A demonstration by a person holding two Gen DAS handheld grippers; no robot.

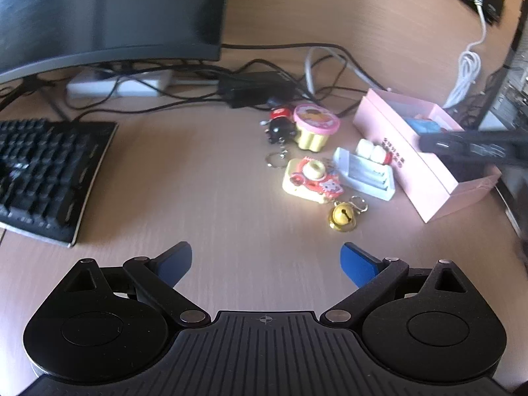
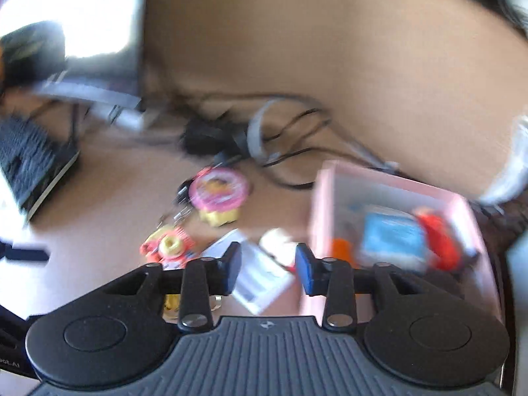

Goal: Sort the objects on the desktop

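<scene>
1. My left gripper (image 1: 266, 260) hangs over a bare patch of the wooden surface (image 1: 198, 191), its blue-padded fingers (image 1: 358, 262) spread wide with nothing between them.
2. My right gripper (image 2: 268, 269) has its jaws partly apart and empty. Its view is heavily blurred, so I can only make out the larger shapes.
3. In the left wrist view, that right gripper shows as a dark bar reaching in from the right edge over the pink box (image 1: 389, 138).
4. The pink box (image 2: 321, 204) stands open at the right of the surface. Inside I can see something blue (image 2: 392, 236) and something red-orange (image 2: 440, 241); I cannot tell what they are.
5. The loose things lie in a cluster just left of the box: a pink-lidded yellow cupcake toy (image 1: 315, 125), a small black and red figure keychain (image 1: 280, 125) touching it, a yellow toy camera keychain (image 1: 310, 180), a gold bell (image 1: 341, 217) in front of the camera, and a pale blue-white tray (image 1: 366, 171) with two white pieces at its back, right against the box wall.
6. A black keyboard (image 1: 46, 175) sits at far left under a monitor (image 1: 109, 10), with a tangle of cables (image 1: 297, 76) behind the toys.
</scene>
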